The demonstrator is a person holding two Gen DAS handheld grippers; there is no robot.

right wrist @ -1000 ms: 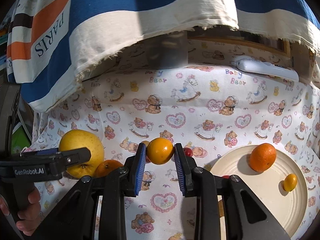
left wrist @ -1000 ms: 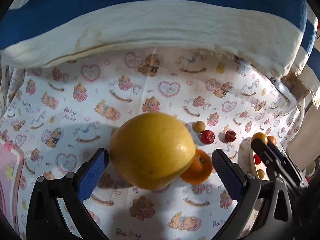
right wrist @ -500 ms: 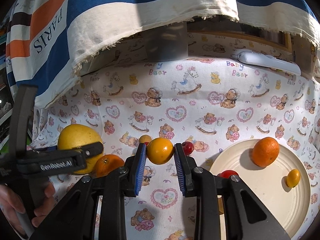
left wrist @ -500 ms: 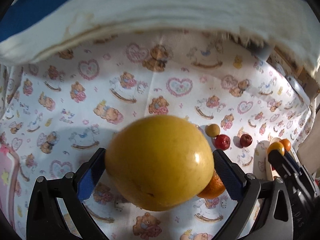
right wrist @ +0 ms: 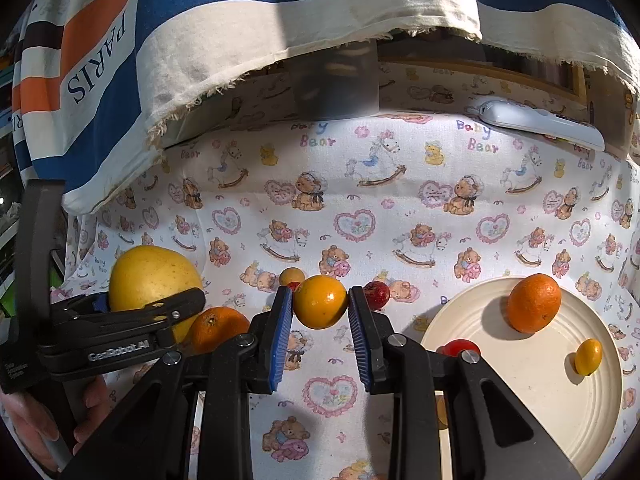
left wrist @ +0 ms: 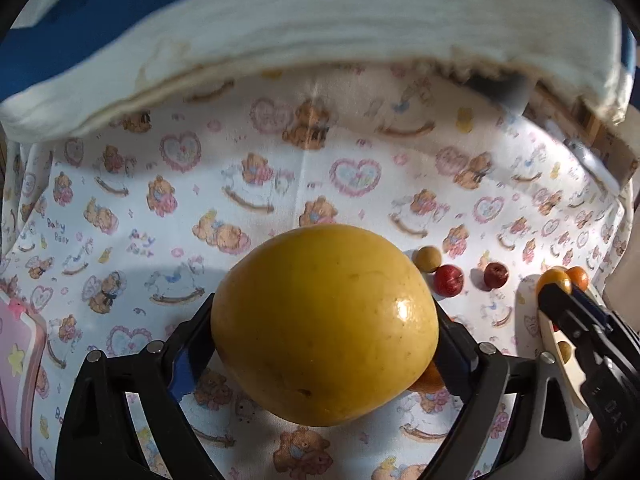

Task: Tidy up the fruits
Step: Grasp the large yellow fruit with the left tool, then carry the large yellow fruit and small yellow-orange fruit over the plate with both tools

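Observation:
My left gripper (left wrist: 324, 340) is shut on a big yellow grapefruit (left wrist: 324, 324), its jaws pressed on both sides; the fruit also shows at the left of the right wrist view (right wrist: 154, 276). My right gripper (right wrist: 320, 322) is shut on a small yellow-orange fruit (right wrist: 320, 301), held above the cloth. An orange (right wrist: 218, 328) lies beside the grapefruit. A cream plate (right wrist: 532, 396) at the right holds a mandarin (right wrist: 534, 303), a small yellow fruit (right wrist: 588, 356) and a red fruit (right wrist: 460, 347). Two small red fruits (left wrist: 449, 280) (left wrist: 496, 275) and a tan one (left wrist: 427, 259) lie on the cloth.
A teddy-bear print cloth (right wrist: 360, 220) covers the surface. A blue, white and orange striped fabric (right wrist: 200, 40) hangs over the back. A white remote (right wrist: 540, 122) lies at the back right. A pink item (left wrist: 16, 360) sits at the far left.
My left gripper has closed in on the grapefruit, which now fills more of its view. My right gripper keeps the small fruit and has hardly moved.

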